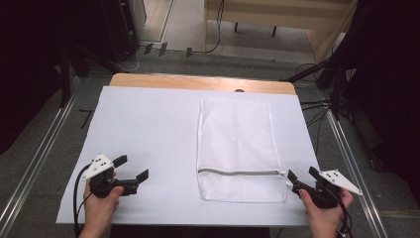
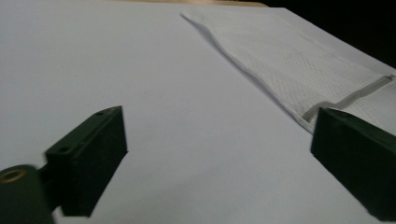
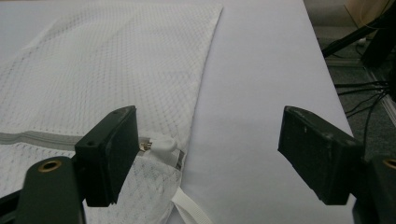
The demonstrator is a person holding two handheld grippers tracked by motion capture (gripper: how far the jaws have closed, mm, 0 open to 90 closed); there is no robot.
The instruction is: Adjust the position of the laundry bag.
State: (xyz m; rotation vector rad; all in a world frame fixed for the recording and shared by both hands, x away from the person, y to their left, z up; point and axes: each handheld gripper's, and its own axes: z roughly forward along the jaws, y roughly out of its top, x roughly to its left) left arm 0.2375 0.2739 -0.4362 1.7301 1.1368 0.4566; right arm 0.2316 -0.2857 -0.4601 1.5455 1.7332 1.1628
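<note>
A white mesh laundry bag (image 1: 237, 148) lies flat on the white-covered desk (image 1: 148, 129), right of centre, its grey zipper (image 1: 237, 172) running across near the person's end. The right hand-held gripper (image 1: 300, 177) sits just beside the bag's near right corner, jaws spread wide and holding nothing; in the right gripper view the zipper pull (image 3: 161, 145) lies just beside one jaw. The left hand-held gripper (image 1: 131, 168) rests well apart from the bag over bare desk, also released, pointing toward the bag's left edge.
</note>
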